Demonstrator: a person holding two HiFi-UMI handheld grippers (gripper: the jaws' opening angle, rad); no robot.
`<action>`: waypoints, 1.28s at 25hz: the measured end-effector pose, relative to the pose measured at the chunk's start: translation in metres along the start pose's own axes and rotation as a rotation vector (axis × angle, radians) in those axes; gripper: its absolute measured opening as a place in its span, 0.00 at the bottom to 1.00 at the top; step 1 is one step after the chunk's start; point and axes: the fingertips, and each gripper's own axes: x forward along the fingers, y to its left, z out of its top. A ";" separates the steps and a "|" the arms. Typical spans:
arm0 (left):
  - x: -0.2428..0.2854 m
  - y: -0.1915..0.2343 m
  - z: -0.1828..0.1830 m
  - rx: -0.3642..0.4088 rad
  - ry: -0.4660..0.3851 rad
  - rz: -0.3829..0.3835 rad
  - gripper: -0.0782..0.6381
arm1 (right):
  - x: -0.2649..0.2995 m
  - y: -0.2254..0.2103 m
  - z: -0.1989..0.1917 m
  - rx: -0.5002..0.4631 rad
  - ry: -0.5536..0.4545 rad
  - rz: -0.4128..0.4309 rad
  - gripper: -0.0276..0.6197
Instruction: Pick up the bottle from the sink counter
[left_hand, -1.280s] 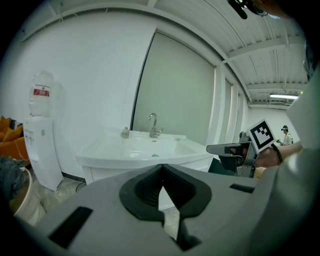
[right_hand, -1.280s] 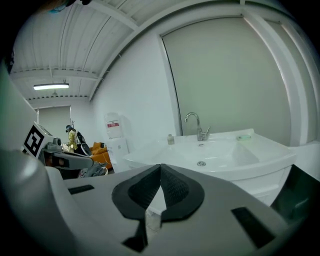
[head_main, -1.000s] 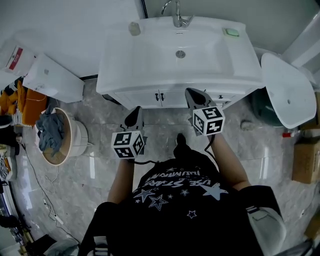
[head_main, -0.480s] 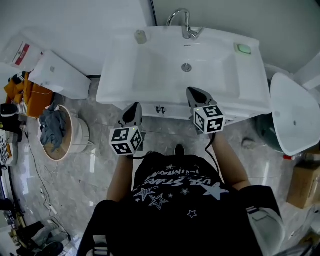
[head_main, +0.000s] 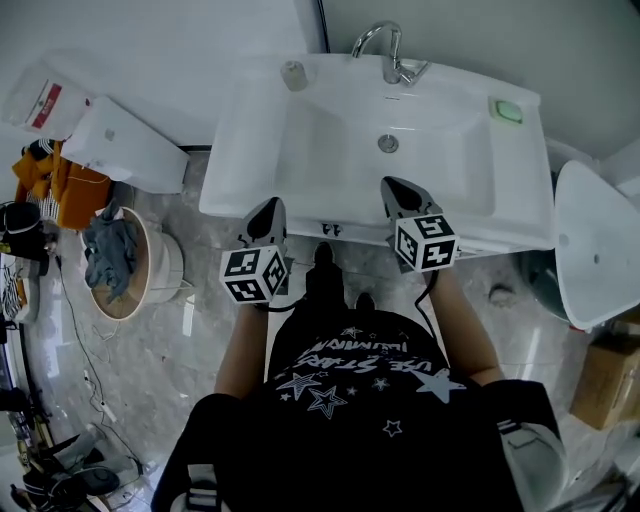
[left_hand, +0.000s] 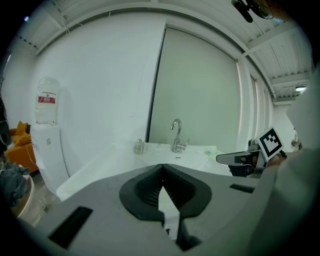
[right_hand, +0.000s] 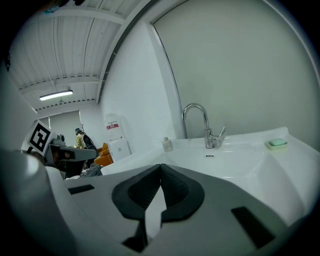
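My head camera looks steeply down from high above and in front of the faucet (head_main: 390, 55), far enough back to take in the whole sink tabletop (head_main: 235, 150), my torso and the floor. The camera on my left gripper (head_main: 270, 205) sits low, in front of the faucet and to its left, facing it across the basin. The one on my right gripper (head_main: 389, 185) sits straight in front, nearer. All three share the faucet, the bottle (head_main: 293, 75) left of it and the green soap (head_main: 507, 110) to its right.
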 end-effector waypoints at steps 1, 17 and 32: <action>0.008 0.005 0.002 -0.003 -0.001 -0.008 0.12 | 0.005 -0.002 0.002 -0.003 0.001 -0.007 0.05; 0.153 0.111 0.095 0.038 -0.040 -0.101 0.12 | 0.137 -0.049 0.067 -0.017 0.016 -0.113 0.05; 0.255 0.156 0.122 0.034 -0.011 -0.197 0.12 | 0.209 -0.059 0.081 -0.015 0.064 -0.139 0.05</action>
